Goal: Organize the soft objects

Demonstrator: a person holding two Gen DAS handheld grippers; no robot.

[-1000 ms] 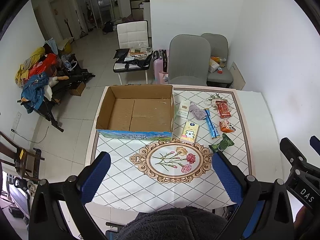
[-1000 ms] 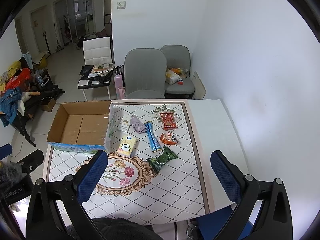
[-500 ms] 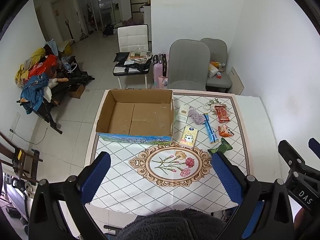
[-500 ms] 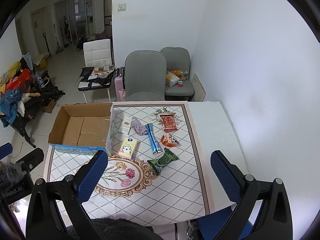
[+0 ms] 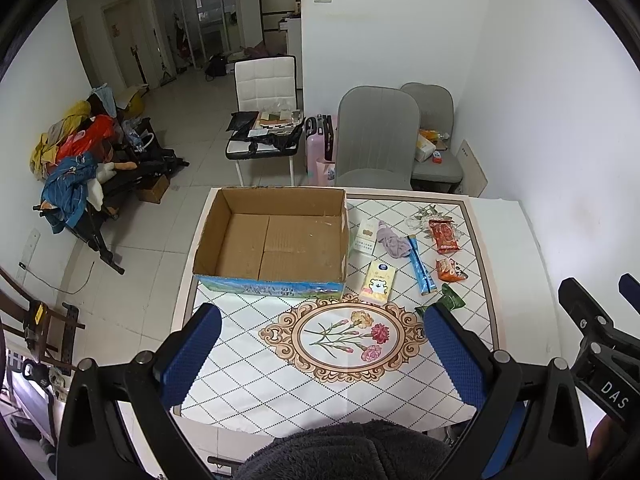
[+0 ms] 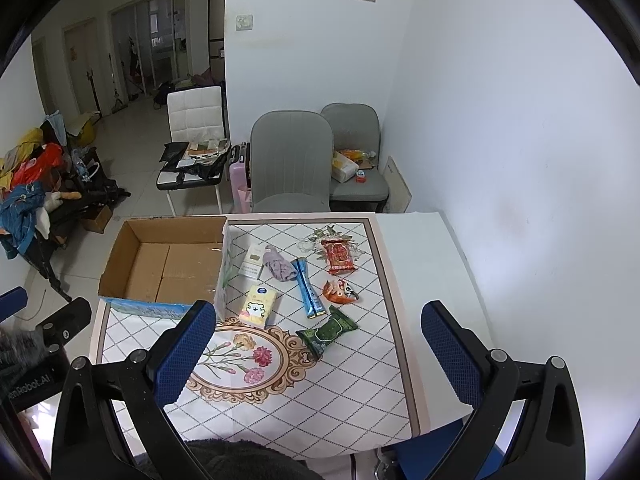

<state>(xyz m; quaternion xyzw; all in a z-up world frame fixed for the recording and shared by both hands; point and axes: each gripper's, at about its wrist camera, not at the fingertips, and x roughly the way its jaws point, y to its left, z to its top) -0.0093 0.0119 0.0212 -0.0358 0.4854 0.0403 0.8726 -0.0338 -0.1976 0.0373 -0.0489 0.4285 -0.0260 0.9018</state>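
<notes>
1. Left view: the left hand-held gripper hangs high over the table w/ its two blue pads wide apart, nothing in it.
2. The box sits on the table's left side, open & w/ nothing in it. The soft things lie in a bunch just right of the box.
3. The cloth is purple & crumpled. I think it's very light & floppy, so pinch a raised fold in the middle. It's well ahead of the gripper, a bit to the right.
4. The tissue pack is squishy & light. Best to grab it across its short sides. It lies close to the box's front corner.
5. Right view: the right hand-held gripper also has its pads spread apart & holds nothing.
6. The green bag is the closest thing, ahead & between the pads but far below. It looks crinkly & maybe slippery, so grab the puffy middle.
7. The blue stick pack, orange bag & red bag lie further off. All look light; squeeze soft so they don't pop.
</notes>
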